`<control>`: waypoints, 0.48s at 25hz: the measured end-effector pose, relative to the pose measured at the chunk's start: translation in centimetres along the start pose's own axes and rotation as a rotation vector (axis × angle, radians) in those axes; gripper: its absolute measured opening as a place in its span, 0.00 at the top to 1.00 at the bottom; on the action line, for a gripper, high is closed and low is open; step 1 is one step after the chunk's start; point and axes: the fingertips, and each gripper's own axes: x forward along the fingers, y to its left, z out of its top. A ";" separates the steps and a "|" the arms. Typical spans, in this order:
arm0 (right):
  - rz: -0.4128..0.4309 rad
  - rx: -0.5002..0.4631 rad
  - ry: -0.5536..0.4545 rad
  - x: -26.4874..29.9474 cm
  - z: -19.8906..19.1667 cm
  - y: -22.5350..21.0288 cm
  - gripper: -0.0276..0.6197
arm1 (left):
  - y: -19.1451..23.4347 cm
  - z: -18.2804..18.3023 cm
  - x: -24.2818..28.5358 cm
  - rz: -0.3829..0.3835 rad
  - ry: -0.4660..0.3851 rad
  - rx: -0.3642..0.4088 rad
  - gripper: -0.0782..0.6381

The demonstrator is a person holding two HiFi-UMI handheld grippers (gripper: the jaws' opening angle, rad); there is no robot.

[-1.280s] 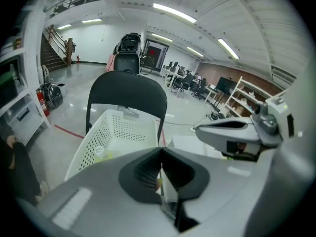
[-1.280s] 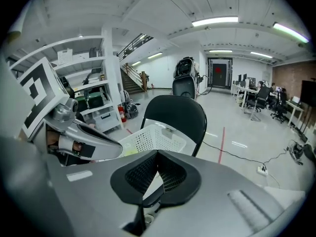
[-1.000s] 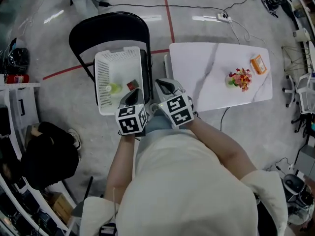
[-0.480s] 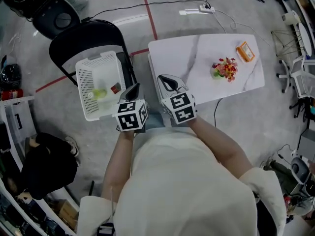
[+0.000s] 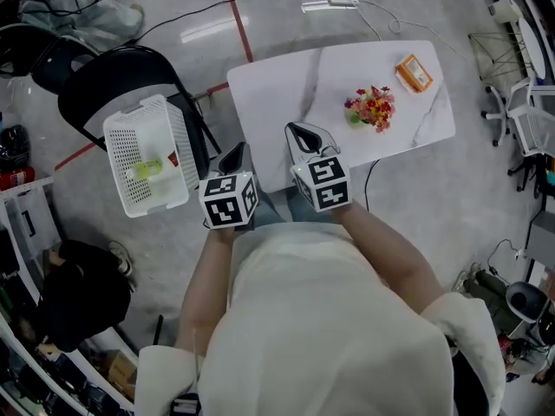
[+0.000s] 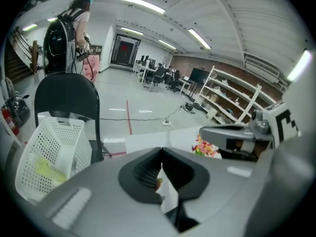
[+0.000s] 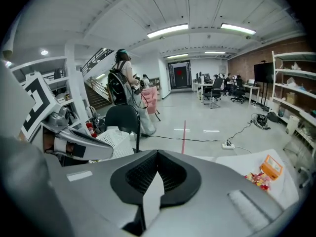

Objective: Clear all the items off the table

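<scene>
We hold the left gripper (image 5: 238, 152) and right gripper (image 5: 296, 132) pressed together, empty, at the table (image 5: 286, 94) edge. The flower bunch (image 5: 371, 108) and orange box (image 5: 414, 72) lie well beyond them.

**Light:** bright, even, indoor. It comes from ceiling strip lights (image 7: 168, 31) at twelve o'clock in both gripper views.
**Glare:** a white streak lies on the glossy floor (image 5: 211, 29) at eleven o'clock in the head view. The white table (image 5: 286, 94) is close to washed out.
**Shadows:** soft and faint.
**Distortion:** heavy fisheye in the gripper views, with lines bowed and a black rim all round.
**Focus:** the bodies of the left gripper (image 6: 161, 154) and the right gripper (image 7: 158, 154) are soft at six o'clock. The far hall is sharp.
</scene>
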 end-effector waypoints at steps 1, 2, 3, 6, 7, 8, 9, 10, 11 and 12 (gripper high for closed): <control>-0.009 0.005 0.001 -0.4 -0.2 -1.0 0.96 | -0.9 0.0 0.4 -0.004 0.003 0.004 0.88; -0.018 0.010 0.001 -0.7 -0.5 -2.0 0.96 | -1.7 0.0 0.8 -0.009 0.006 0.008 0.88; -0.027 0.015 0.000 -1.0 -0.7 -2.9 0.96 | -2.5 -0.1 1.2 -0.014 0.010 0.013 0.88; -0.051 0.040 -0.004 -1.7 -1.6 -5.7 0.96 | -4.7 -0.2 2.7 -0.028 0.026 0.028 0.88; -0.060 0.050 -0.005 -1.9 -1.9 -6.6 0.96 | -5.5 -0.3 3.2 -0.033 0.031 0.034 0.88; -0.069 0.058 -0.006 -2.1 -2.3 -7.5 0.96 | -6.2 -0.4 3.8 -0.038 0.037 0.041 0.88; -0.078 0.065 -0.007 -2.4 -2.7 -8.3 0.96 | -6.9 -0.4 4.3 -0.044 0.042 0.048 0.88; -0.087 0.070 -0.007 -2.6 -3.0 -9.1 0.96 | -7.7 -0.5 4.8 -0.050 0.045 0.055 0.88; -0.096 0.075 -0.006 -2.9 -3.5 -9.8 0.96 | -8.4 -0.5 5.2 -0.055 0.048 0.062 0.88; -0.105 0.078 -0.005 -3.1 -3.9 -10.5 0.96 | -9.1 -0.6 5.7 -0.060 0.051 0.070 0.88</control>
